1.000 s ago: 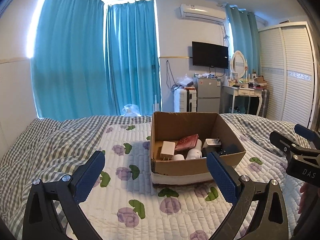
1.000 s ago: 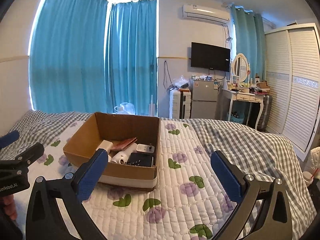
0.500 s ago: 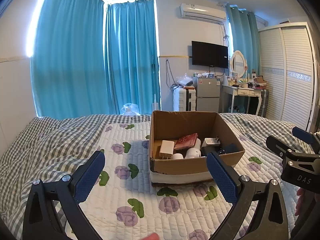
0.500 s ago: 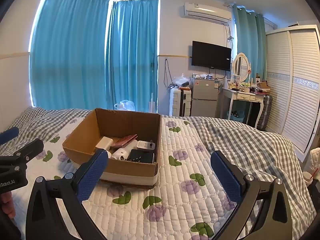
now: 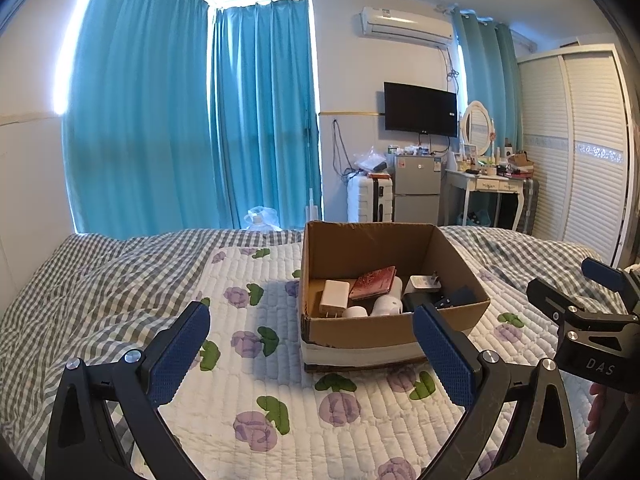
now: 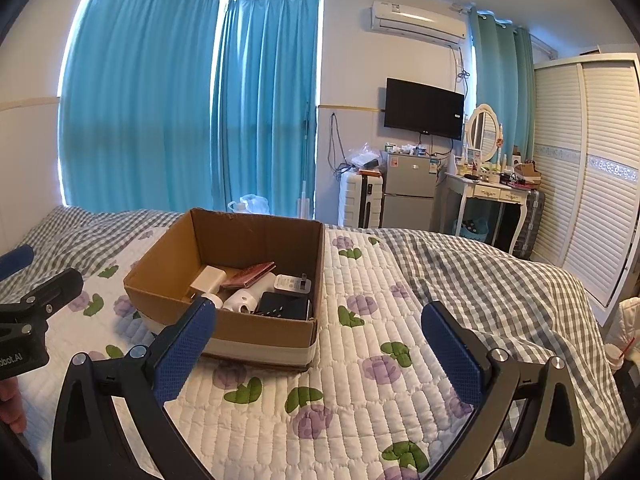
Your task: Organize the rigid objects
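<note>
An open cardboard box stands on the quilted bed; it also shows in the right wrist view. Inside lie a white charger, a red wallet, white cylinders, a white plug adapter and a black device. My left gripper is open and empty, in front of the box. My right gripper is open and empty, in front of the box and to its right. The right gripper shows at the right edge of the left wrist view.
The bed has a white floral quilt over a grey checked cover. Beyond the bed are teal curtains, a suitcase, a small fridge, a dressing table and a wardrobe.
Both grippers have drawn back and risen slightly, so the box sits a little farther off. Nothing was taken hold of or let go.
</note>
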`<state>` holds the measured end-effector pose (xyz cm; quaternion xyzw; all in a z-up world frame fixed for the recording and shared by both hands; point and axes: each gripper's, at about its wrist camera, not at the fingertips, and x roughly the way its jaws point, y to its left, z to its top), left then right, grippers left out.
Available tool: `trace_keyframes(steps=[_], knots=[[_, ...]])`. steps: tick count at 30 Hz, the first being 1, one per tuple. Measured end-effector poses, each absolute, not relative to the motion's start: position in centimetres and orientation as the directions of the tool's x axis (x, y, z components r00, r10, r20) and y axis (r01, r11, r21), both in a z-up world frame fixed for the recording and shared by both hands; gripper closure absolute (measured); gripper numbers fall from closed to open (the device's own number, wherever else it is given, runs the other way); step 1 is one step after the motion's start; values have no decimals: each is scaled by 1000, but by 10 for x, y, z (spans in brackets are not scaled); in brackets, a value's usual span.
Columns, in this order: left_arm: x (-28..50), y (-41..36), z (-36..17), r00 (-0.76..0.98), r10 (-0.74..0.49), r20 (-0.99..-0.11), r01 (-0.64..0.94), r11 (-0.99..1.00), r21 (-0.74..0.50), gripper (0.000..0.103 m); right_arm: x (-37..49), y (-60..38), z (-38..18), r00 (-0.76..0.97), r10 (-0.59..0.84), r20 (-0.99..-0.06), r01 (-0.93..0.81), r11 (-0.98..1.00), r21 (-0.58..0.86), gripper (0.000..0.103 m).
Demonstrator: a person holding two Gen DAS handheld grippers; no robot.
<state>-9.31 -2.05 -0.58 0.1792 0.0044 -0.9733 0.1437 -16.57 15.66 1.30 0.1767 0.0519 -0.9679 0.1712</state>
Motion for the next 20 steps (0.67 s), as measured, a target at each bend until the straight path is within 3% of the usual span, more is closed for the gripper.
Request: trace_keyframes(steps=[20], knots=[[-97,-22,-12,-881,-290,-373,294,-955,49,0,-168,157,9,-872,-309,-379,347,-937,-36,0]])
